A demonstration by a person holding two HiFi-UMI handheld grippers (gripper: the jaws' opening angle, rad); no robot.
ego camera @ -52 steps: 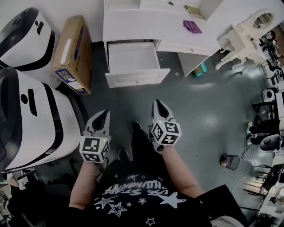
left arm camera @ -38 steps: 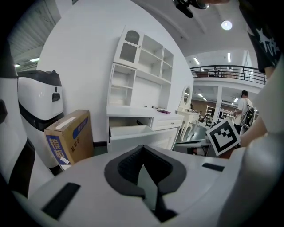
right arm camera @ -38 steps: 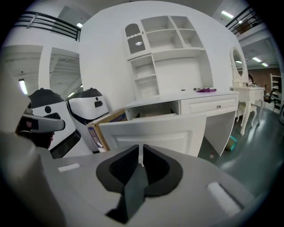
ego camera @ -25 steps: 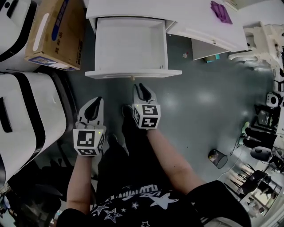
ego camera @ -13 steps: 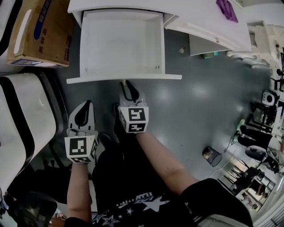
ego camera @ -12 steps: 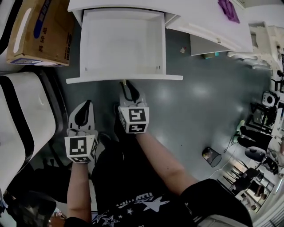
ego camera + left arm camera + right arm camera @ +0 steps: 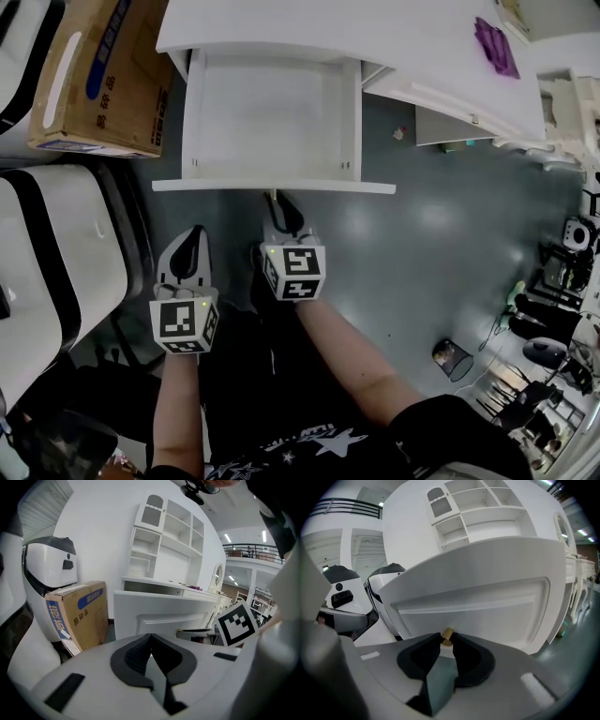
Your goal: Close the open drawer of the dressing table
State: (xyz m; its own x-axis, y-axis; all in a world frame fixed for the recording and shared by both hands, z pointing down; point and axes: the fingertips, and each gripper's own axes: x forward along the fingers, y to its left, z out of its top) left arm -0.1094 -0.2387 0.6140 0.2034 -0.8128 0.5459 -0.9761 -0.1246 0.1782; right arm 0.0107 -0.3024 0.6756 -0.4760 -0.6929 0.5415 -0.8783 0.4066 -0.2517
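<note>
**Head view.** Looks steeply down on the drawer (image 7: 272, 186), pulled far out of the white dressing table (image 7: 375, 37) and bare inside, an interior seen from nowhere else. Alone in showing the purple cloth (image 7: 495, 47) on the tabletop, the glossy grey floor (image 7: 422, 234), a small dark bin (image 7: 452, 358) well off to the right, and both arms at once. Left of the drawer, a cardboard box (image 7: 94, 75); nearer the person, a white-and-black machine (image 7: 56, 262). Right gripper (image 7: 279, 199) tip-on at the middle of the drawer front. Left gripper (image 7: 192, 234) beside it, short of the front and apart from it.

**Left gripper view.** Adds the height lost from above: a white shelf unit (image 7: 164, 541) rising over the table, and a railing (image 7: 260, 552) high in the hall beyond. Drawer front ahead, cardboard box just left of it, the right gripper's marker cube (image 7: 236, 625) at the right edge. Jaws pressed together here, with nothing between them and touching nothing.

**Right gripper view.** Fills with the panelled drawer front and gives the one detail too small to read elsewhere: a brass knob (image 7: 447, 636) at its middle. Jaws a little apart, just been closing, tips pinched on that knob from both sides.
</note>
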